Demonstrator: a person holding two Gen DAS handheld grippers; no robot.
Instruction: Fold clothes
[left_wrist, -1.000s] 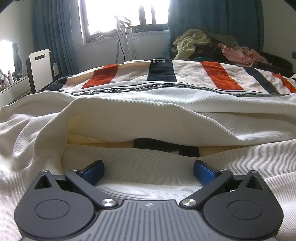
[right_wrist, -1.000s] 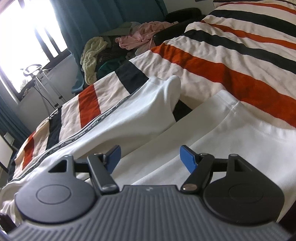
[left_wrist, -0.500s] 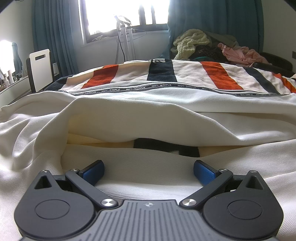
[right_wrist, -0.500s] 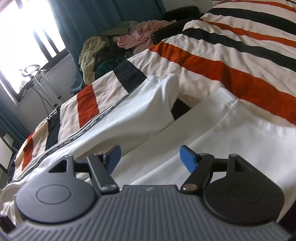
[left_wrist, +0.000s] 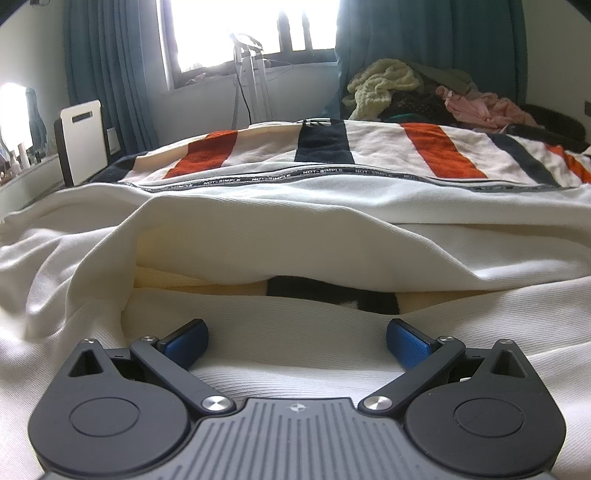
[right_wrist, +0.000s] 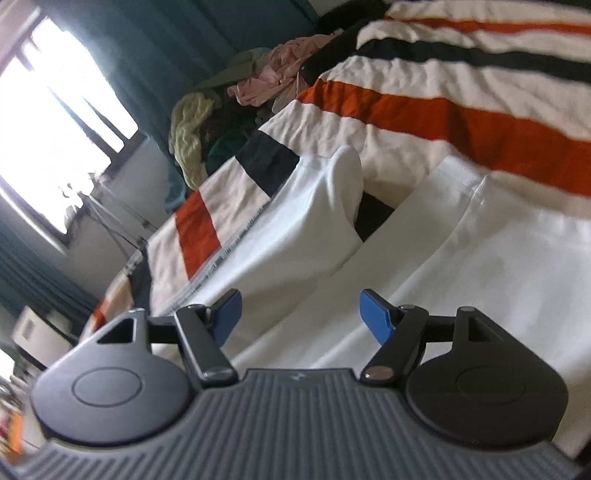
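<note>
Fabric everywhere: the white garment (left_wrist: 258, 229) sprawls across the striped blanket (left_wrist: 424, 147), one layer humped up over another with a dark gap showing at 12 o'clock from the left gripper (left_wrist: 295, 341). That gripper sits low on the cloth, blue pads spread wide, nothing between them. Over to the right gripper (right_wrist: 301, 314), tilted and blurred, also gaping with nothing held, its tube-like sleeve or leg (right_wrist: 332, 192) lying up at 12 o'clock and a hemmed edge (right_wrist: 465, 206) off at 1 o'clock. Whether this is mid-fold or smoothing out, I can't say (the cloth is neither flat nor squared). Judgement: pinch only the top layer near an edge, both sides level, and lift evenly so the ribbed knit doesn't drag what lies beneath
</note>
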